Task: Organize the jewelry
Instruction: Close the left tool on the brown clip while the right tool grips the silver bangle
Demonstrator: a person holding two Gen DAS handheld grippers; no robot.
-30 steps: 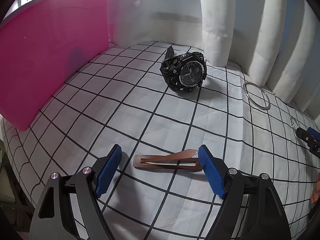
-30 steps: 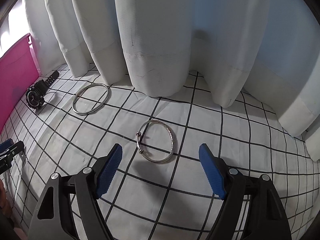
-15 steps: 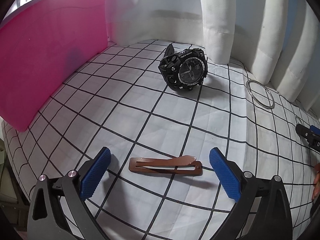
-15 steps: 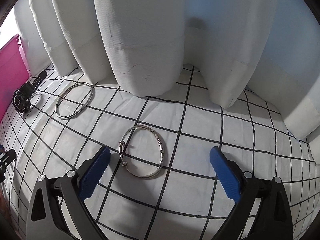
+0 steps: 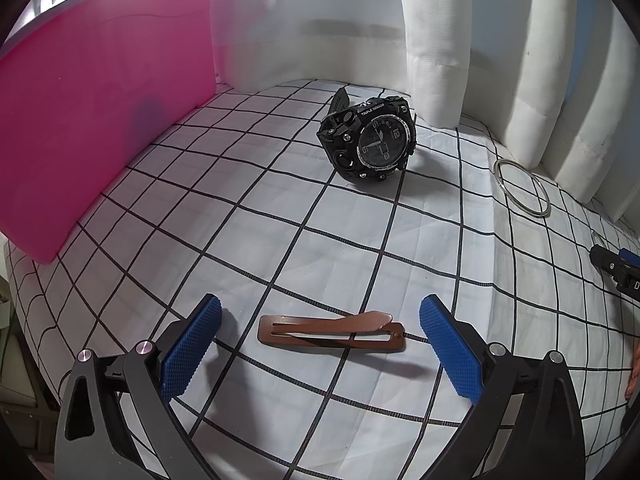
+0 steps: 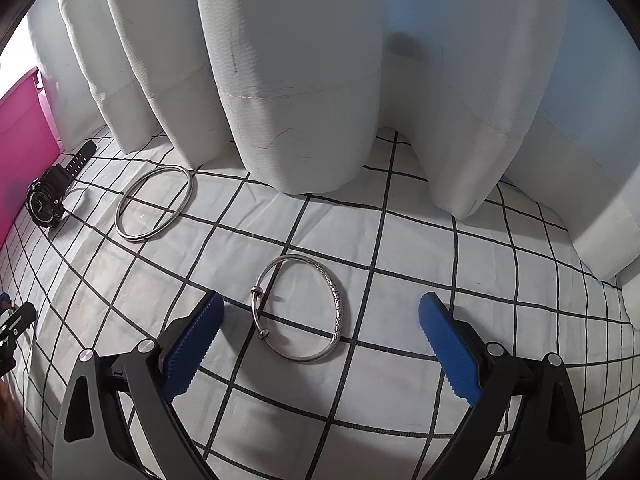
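Both tongs have just been opened wide. The left tongs point(image 5: 320, 344) should be lowered around the brown hair clip point(image 5: 331, 332), the right tongs point(image 6: 320, 340) around the silver bracelet point(image 6: 298, 308), then shut gently.

Hair clip point(image 5: 331, 334) nearest on cloth point(image 5: 248, 240), watch point(image 5: 370, 144) behind it, bangle point(image 5: 521, 187) right of watch

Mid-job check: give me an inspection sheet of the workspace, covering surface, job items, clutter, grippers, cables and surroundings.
Surface: white cloth with black grid, flat.
Job's things: brown hair clip between the left fingers; open silver bangle between the right fingers; plain ring bangle and black watch lying apart.
Clutter: nothing seen.
Grippers: left gripper and right gripper open, jaws just widened, touching nothing.
Cables: nothing seen.
Surroundings: pink bin on the left, white curtain behind.
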